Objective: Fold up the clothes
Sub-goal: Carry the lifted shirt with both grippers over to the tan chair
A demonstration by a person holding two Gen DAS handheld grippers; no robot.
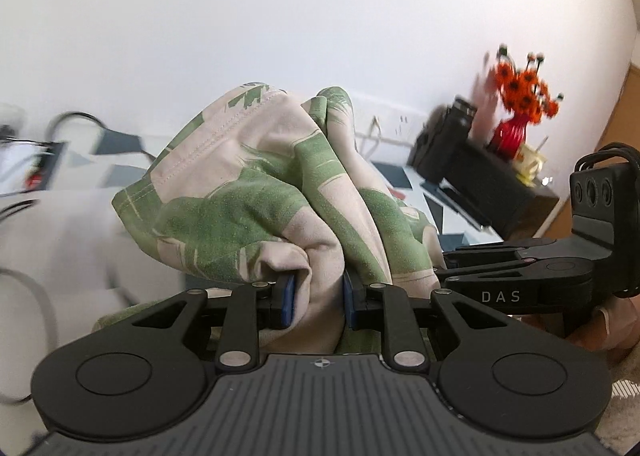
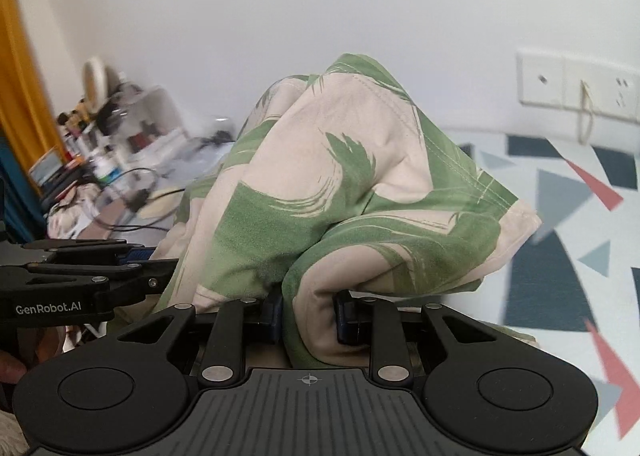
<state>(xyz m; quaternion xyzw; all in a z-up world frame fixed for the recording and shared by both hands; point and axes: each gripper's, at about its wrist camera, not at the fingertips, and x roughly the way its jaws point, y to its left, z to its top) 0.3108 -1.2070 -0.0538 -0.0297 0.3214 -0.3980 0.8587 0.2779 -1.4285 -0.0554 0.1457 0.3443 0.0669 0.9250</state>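
A beige garment (image 1: 248,192) with green brush-stroke print bunches up in front of both cameras, lifted off the table. My left gripper (image 1: 319,302) is shut on a thick fold of it, the blue pads pressing the cloth from both sides. My right gripper (image 2: 308,314) is shut on another fold of the same garment (image 2: 360,184). The two grippers are close side by side: the right gripper shows at the right edge of the left wrist view (image 1: 520,276), and the left gripper at the left edge of the right wrist view (image 2: 80,280).
The table carries a cloth (image 2: 560,240) with grey, navy and pink shapes. A red vase of orange flowers (image 1: 516,112) and a black box (image 1: 472,164) stand at the back right. Cables and small bottles (image 2: 108,144) crowd the far left. A wall socket (image 2: 576,84) sits behind.
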